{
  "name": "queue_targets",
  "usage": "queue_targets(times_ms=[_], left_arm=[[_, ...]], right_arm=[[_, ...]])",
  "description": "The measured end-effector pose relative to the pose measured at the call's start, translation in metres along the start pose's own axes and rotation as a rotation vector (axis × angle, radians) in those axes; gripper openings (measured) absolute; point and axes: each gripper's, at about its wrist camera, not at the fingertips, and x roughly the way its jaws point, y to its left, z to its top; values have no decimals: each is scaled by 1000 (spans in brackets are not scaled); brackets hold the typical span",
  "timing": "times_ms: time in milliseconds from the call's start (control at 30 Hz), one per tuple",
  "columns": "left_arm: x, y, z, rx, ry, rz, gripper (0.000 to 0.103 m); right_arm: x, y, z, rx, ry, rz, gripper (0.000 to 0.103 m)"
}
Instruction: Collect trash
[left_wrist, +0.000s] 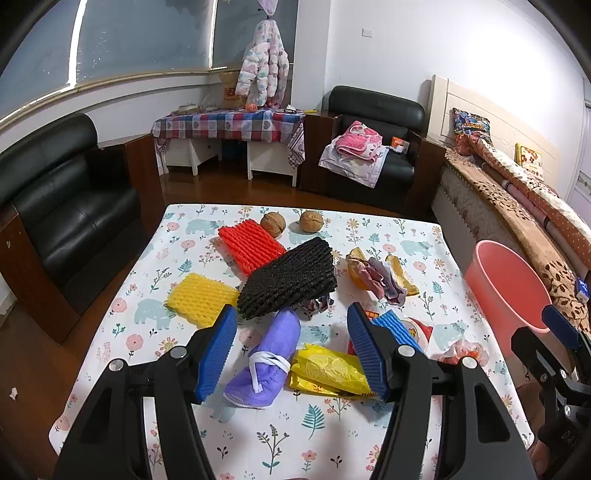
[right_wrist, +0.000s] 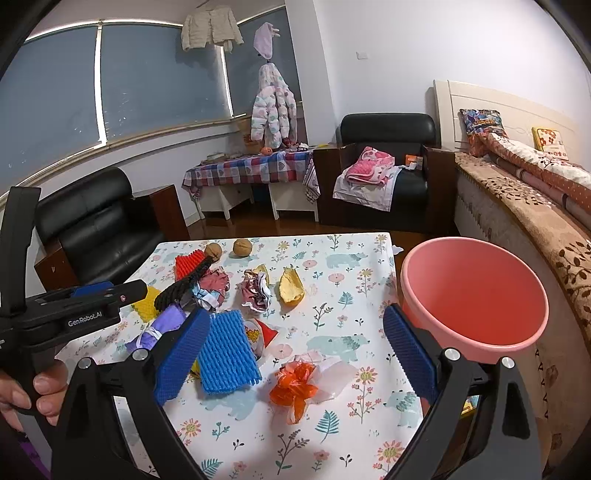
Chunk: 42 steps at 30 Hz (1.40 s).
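Trash lies scattered on a floral tablecloth (left_wrist: 280, 435): red (left_wrist: 248, 243), yellow (left_wrist: 199, 297), black (left_wrist: 290, 282) and blue (right_wrist: 227, 352) foam nets, a purple shoe cover (left_wrist: 267, 360), a yellow wrapper (left_wrist: 328, 373), crumpled wrappers (left_wrist: 380, 275), an orange plastic bow (right_wrist: 295, 386) and two walnuts (left_wrist: 273, 224). A pink bin (right_wrist: 476, 295) stands off the table's right edge. My left gripper (left_wrist: 291, 350) hangs open above the shoe cover and the yellow wrapper, holding nothing. My right gripper (right_wrist: 295, 350) is open wide above the orange bow, between the blue net and the bin.
A black armchair (left_wrist: 66, 206) stands left of the table and another (left_wrist: 373, 140) behind it. A bed (left_wrist: 517, 192) runs along the right, close behind the bin. A checked side table (left_wrist: 229, 125) sits by the window. A person's hand (right_wrist: 22, 387) holds the left gripper's handle.
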Motion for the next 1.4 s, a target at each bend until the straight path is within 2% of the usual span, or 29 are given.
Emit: queue_targets(times_ms=[800,1400], left_arm=[[0,0,0,-5,5,0,62],[3,9,-2,-20,-5,-20,62]], right_arm=[[-1,-2,0,6,-7,-3,95],[0,-11,3,61,-6,-14,95]])
